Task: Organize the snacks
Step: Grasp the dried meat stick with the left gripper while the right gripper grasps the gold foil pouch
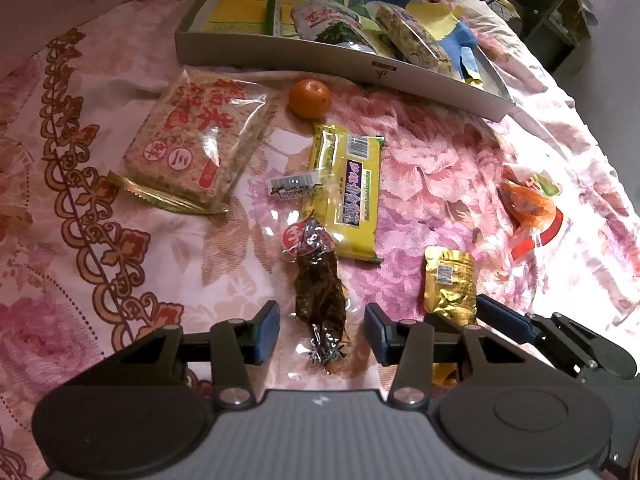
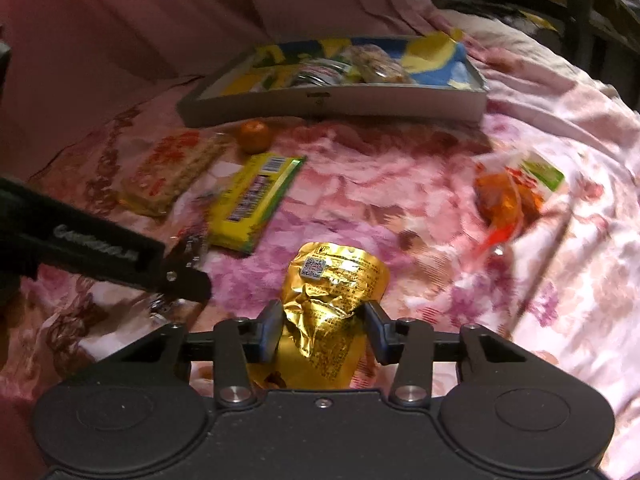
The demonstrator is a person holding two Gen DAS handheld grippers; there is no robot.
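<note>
nearest the left wrist camera, the left gripper (image 1: 322, 330) hangs low over a flowered bedspread (image 1: 432, 168) with its jaws spread wide, released and holding nothing. between its blue pads (image 1: 269, 330) lies a dark brown snack in clear wrap (image 1: 320, 292), with gaps on both sides, so it is not yet pinched.

just to the right, the right gripper (image 2: 322, 332) has its jaws on either side of a crumpled gold foil pouch (image 2: 332, 308). the pads sit at the pouch's edges and the foil is creased between them, so the jaws seem to be clenching on it, though a firm grasp cannot be confirmed.

farther off lies a yellow bar packet (image 1: 348, 192), with a small clear barcode wrapper (image 1: 294, 186) touching its left side. left of those sits a large rice cake block (image 1: 196, 140), and beyond the yellow packet a small orange (image 1: 310, 98). well apart on the right lies an orange and red packet (image 1: 532, 210).

at the far side rests a shallow grey box (image 1: 320, 56) with a colourful lining. it already holds 2 snack bags and a thin green stick.

judging by this, the sorting is in an early stage: about 3 items are boxed, and 7 remain on the bed, 2 of them being picked up.
</note>
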